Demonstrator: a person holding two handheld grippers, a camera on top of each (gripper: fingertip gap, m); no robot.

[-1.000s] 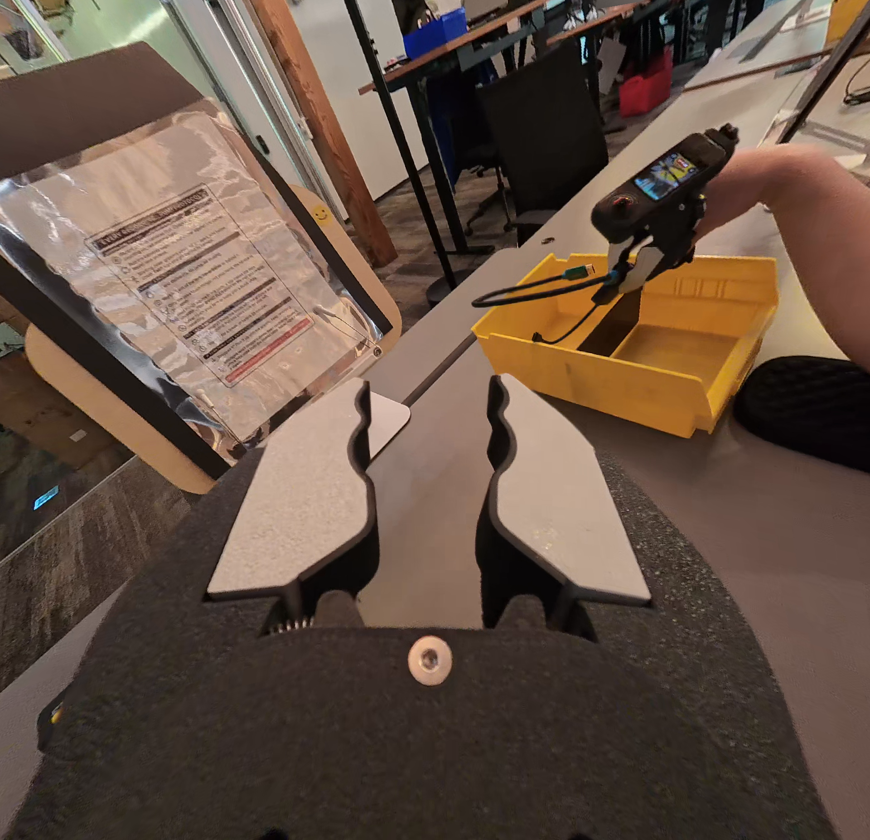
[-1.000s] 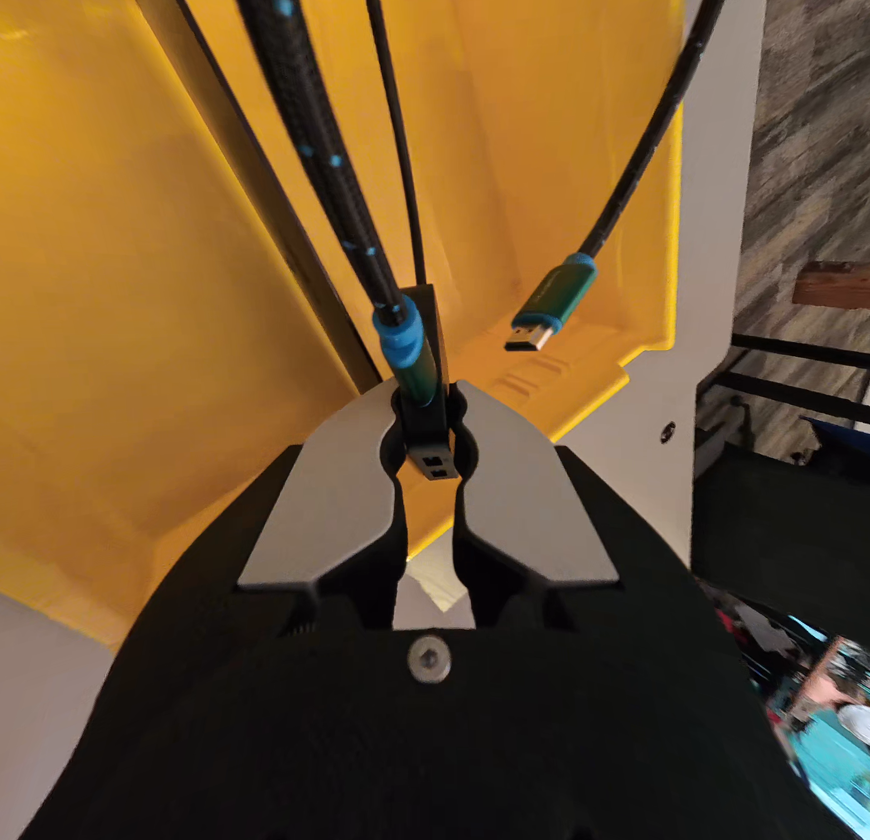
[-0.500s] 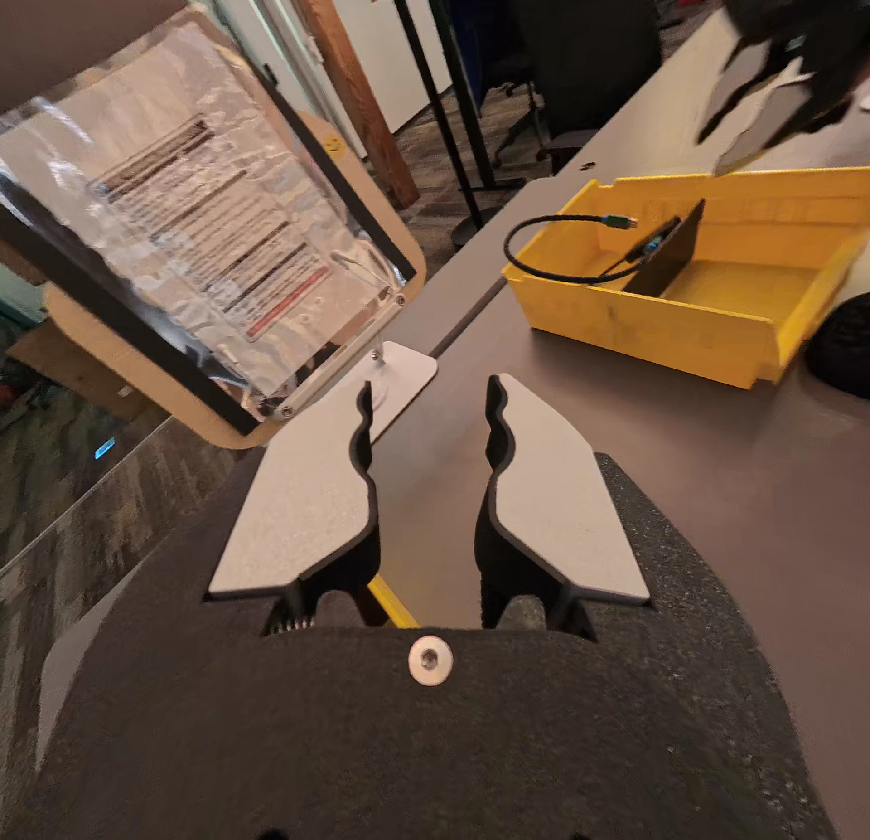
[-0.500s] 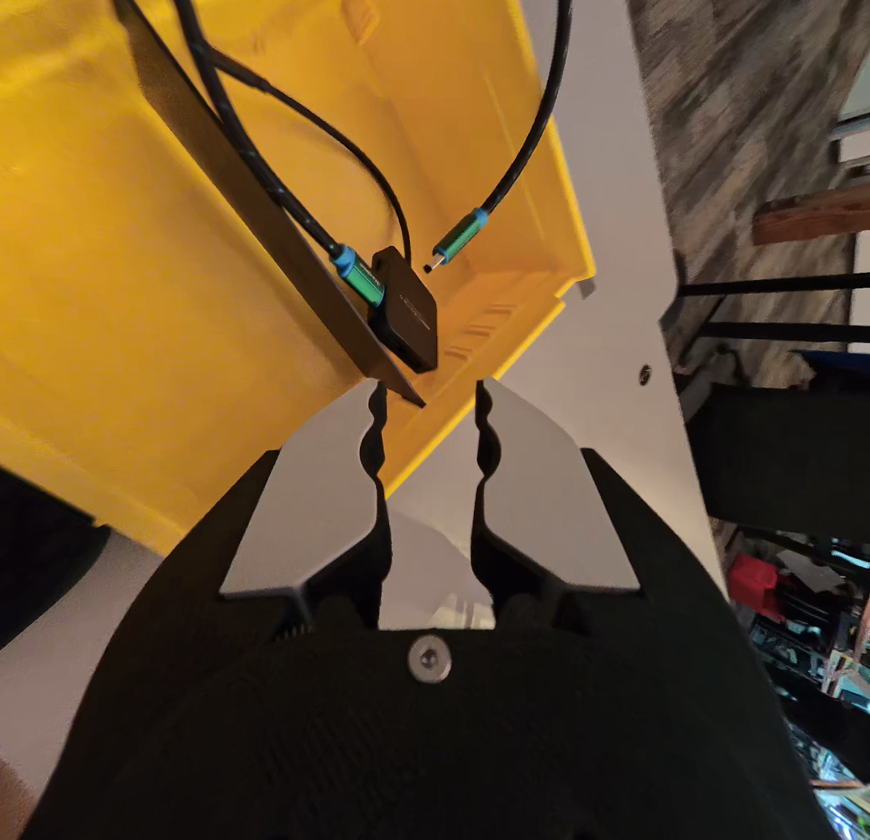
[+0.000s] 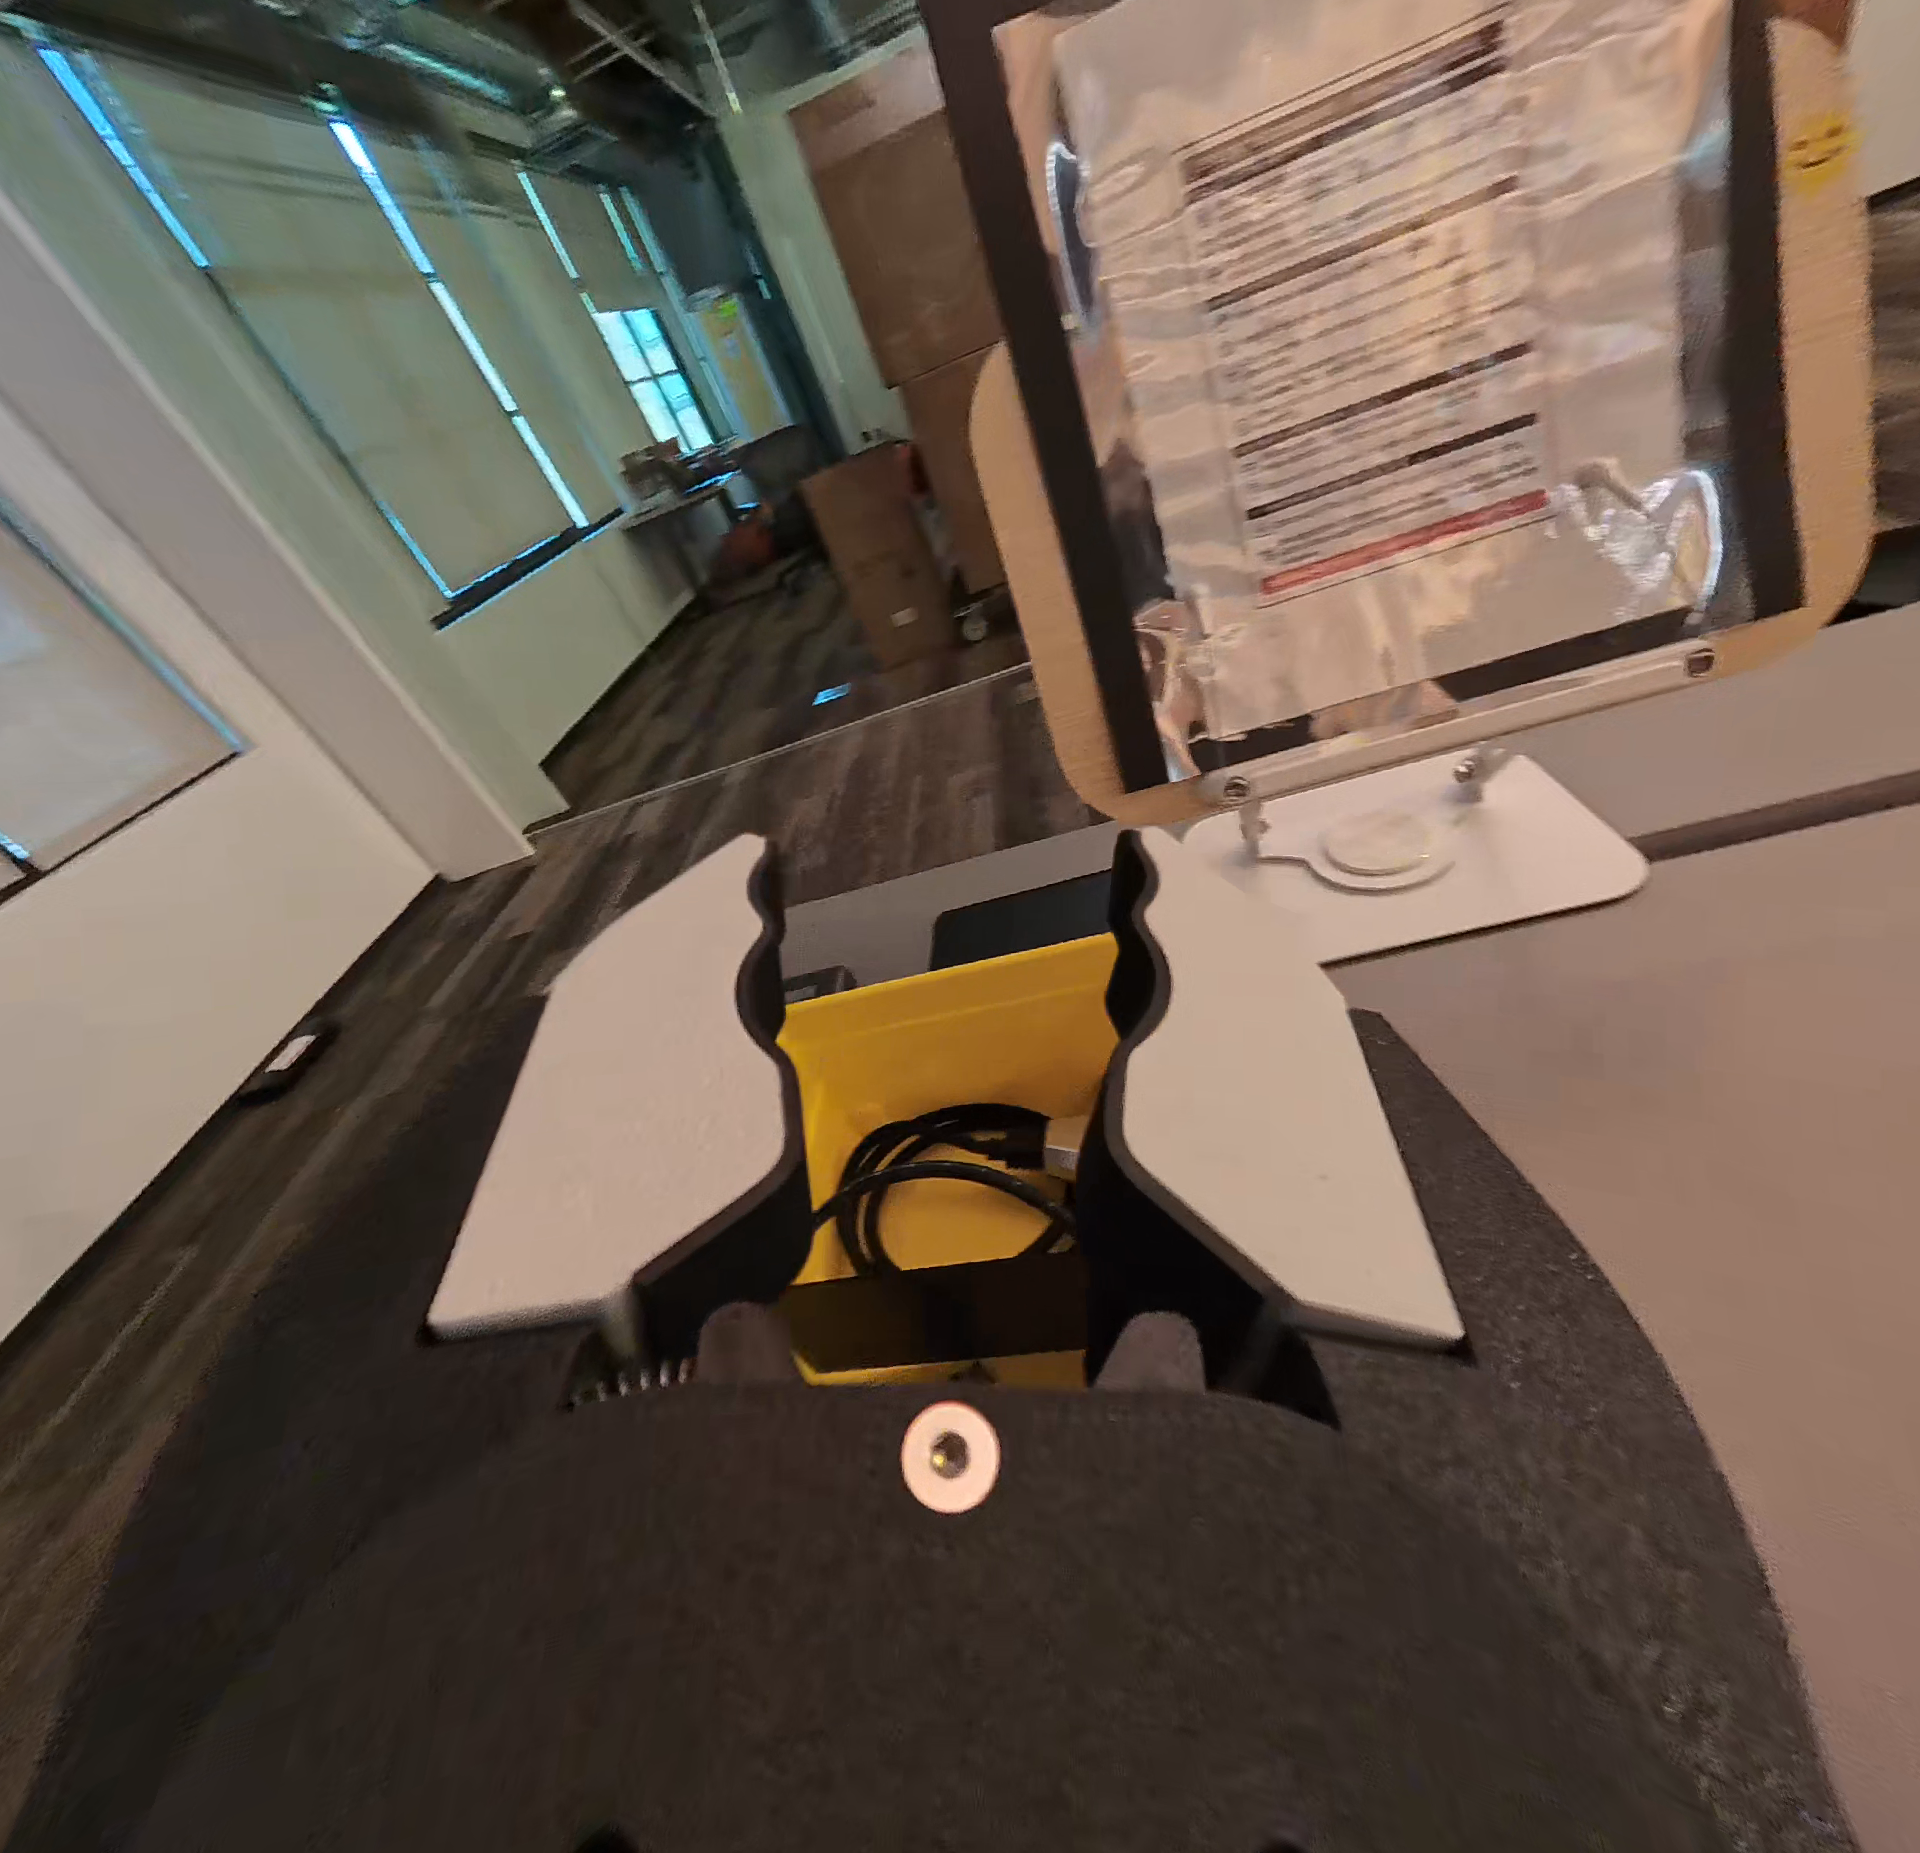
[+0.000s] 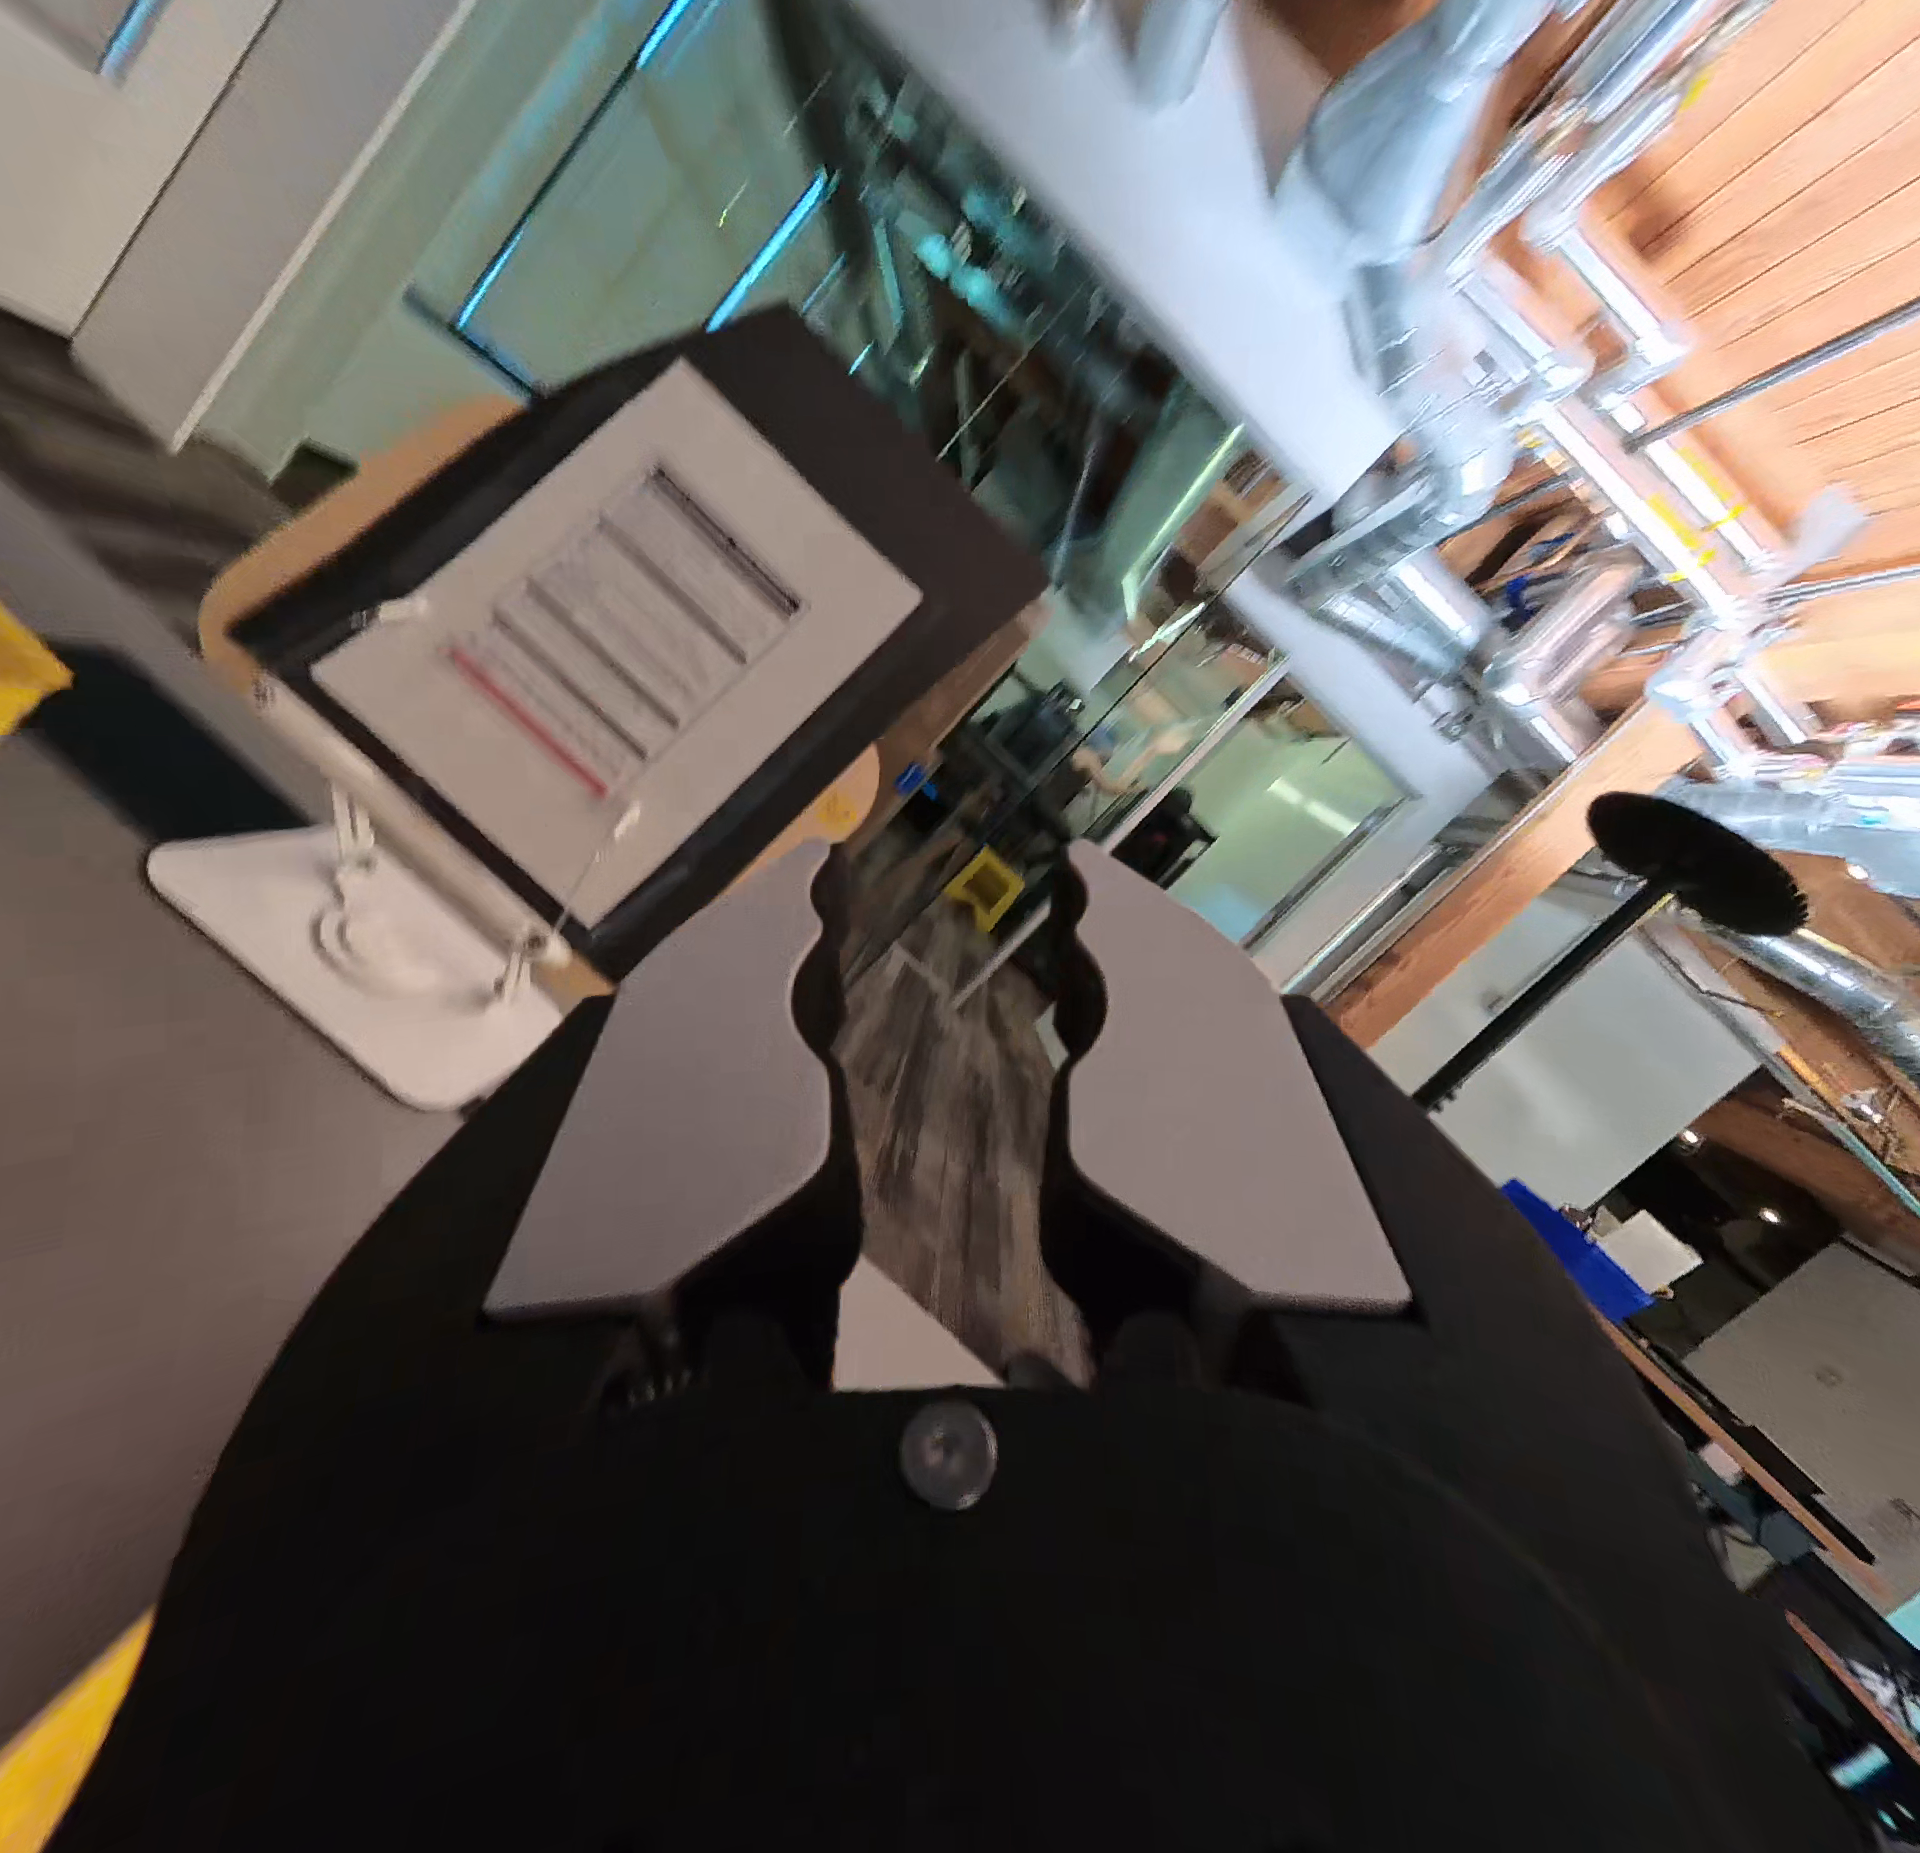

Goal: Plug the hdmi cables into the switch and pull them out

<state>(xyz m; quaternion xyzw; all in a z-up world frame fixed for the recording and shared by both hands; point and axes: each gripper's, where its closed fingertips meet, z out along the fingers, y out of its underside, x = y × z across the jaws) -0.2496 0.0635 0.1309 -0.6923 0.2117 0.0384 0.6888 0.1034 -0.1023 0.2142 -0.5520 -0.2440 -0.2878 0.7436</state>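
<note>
Cables (image 5: 940, 1185) lie coiled in the yellow bin (image 5: 935, 1014) at the table's edge, under your spread, empty left gripper (image 5: 940, 982). Your right gripper (image 6: 945, 956) (also agape, empty) points away; reaching blind risks snagging loops.

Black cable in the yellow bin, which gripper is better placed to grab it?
Left. The left gripper is open just above the black cable in the yellow bin; the right gripper points off the table.
</note>
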